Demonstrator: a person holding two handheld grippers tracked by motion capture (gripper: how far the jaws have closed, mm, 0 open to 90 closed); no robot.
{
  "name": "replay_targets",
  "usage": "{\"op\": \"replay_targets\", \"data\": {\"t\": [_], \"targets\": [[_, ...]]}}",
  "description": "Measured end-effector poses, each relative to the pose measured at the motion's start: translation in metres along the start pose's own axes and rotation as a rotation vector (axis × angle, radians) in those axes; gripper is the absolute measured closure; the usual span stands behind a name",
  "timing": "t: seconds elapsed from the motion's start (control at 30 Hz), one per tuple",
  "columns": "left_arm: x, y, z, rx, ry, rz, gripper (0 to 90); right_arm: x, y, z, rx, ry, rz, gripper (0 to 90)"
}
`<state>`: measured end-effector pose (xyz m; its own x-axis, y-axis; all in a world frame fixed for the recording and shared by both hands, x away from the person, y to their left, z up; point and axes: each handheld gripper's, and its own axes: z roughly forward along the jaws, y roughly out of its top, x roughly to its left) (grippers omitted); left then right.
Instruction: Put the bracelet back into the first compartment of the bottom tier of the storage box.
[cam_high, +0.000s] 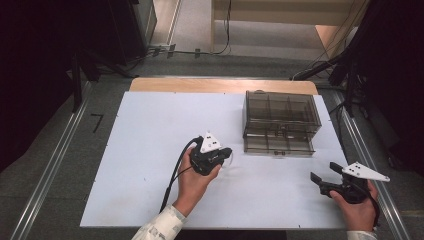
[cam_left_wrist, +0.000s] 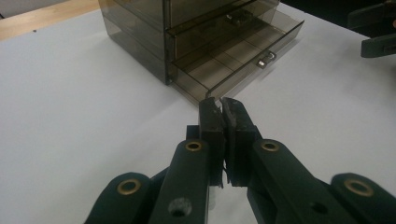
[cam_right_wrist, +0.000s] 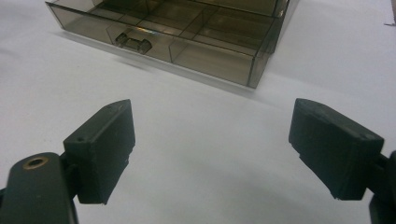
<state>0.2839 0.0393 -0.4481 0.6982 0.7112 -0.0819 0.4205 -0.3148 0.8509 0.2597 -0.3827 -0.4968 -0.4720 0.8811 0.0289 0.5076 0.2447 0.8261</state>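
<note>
The smoked-plastic drawer box is seen toward the far right of the white bench, its bottom drawer pulled out toward the near edge. The left hand-held gripper is held just left of that drawer's near-left corner, jaws pressed together on nothing, and is judged the nearer one. The drawer's long front runs left to right. The right hand-held gripper is parked near right, jaws spread wide and empty.
</note>
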Motion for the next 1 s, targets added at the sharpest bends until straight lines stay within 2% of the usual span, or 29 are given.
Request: {"op": "replay_targets", "data": {"t": [0.33,0.73,1.0], "targets": [[-0.002,0.011,0.011,-0.010,-0.014,-0.002,88.7,-0.001,-0.001,0.000,-0.001,0.002,-0.003,12.9],[-0.001,0.022,0.022,-0.017,-0.011,-0.006,88.7,-0.001,0.000,0.001,-0.002,0.006,-0.003,12.9],[-0.001,0.030,0.032,0.001,-0.015,0.000,88.7,-0.002,0.000,0.000,-0.005,0.011,0.003,12.9]]}}
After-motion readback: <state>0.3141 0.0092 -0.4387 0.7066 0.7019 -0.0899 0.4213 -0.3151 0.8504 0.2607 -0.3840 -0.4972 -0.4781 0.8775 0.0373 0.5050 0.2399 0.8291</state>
